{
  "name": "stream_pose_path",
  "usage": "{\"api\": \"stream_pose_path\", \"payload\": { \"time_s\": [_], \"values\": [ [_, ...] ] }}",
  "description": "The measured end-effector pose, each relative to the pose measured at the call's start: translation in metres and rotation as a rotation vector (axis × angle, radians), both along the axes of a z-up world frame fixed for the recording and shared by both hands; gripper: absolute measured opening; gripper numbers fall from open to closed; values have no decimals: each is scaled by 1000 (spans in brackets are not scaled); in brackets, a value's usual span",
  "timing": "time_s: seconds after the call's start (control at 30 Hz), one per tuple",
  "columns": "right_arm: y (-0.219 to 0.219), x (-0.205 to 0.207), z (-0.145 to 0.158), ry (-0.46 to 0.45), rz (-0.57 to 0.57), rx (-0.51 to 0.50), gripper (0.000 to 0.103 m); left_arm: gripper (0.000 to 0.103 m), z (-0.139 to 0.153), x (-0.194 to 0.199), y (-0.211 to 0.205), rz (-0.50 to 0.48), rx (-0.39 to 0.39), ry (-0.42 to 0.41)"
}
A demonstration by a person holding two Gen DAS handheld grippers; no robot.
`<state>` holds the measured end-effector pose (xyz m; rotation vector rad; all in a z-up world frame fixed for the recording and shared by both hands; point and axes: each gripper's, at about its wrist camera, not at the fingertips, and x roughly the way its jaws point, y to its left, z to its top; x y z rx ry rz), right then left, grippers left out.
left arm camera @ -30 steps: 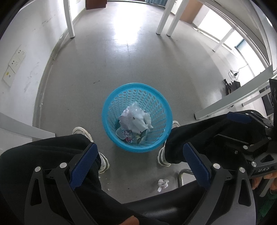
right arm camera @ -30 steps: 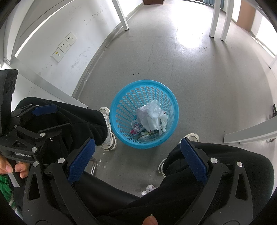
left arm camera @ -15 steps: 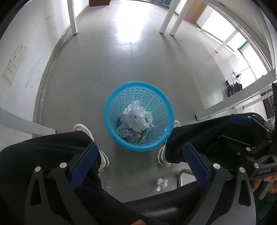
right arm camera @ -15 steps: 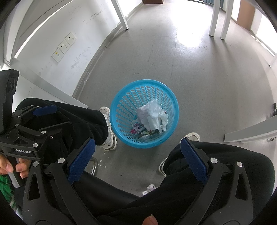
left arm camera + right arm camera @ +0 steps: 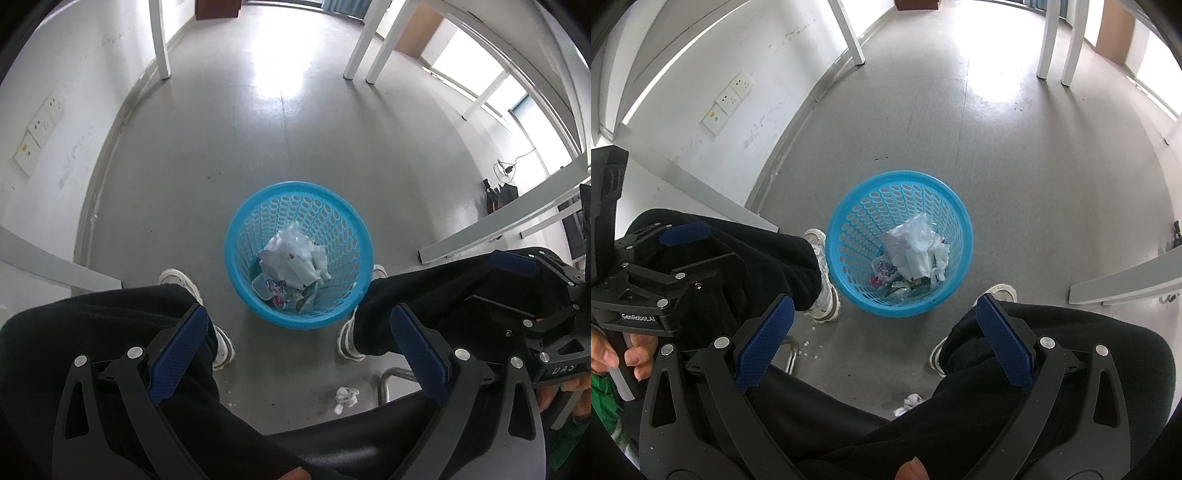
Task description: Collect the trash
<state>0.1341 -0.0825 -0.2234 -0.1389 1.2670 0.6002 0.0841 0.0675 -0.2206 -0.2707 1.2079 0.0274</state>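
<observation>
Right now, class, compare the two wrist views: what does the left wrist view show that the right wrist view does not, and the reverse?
Only the left view: the right claw at its right edge, and cables by the far wall. Only the right view: the left claw at its left edge, and white crumbs on the floor. Both: the blue basket holding trash, a tissue wad on the floor, wall sockets, both claws open and empty.

White table legs (image 5: 161,44) and wall sockets (image 5: 728,101) border the grey floor (image 5: 295,140).
</observation>
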Motion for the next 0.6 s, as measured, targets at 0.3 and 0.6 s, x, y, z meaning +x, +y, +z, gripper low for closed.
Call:
{"api": "stream_pose_path", "payload": {
  "time_s": [0.3, 0.6],
  "values": [
    [-35, -35, 73, -119, -24, 85, 94, 97, 77, -47, -15, -142, 40, -175],
    [-115, 2, 326, -774, -203, 346, 94, 97, 322, -16, 63, -9, 89, -660]
  ]
}}
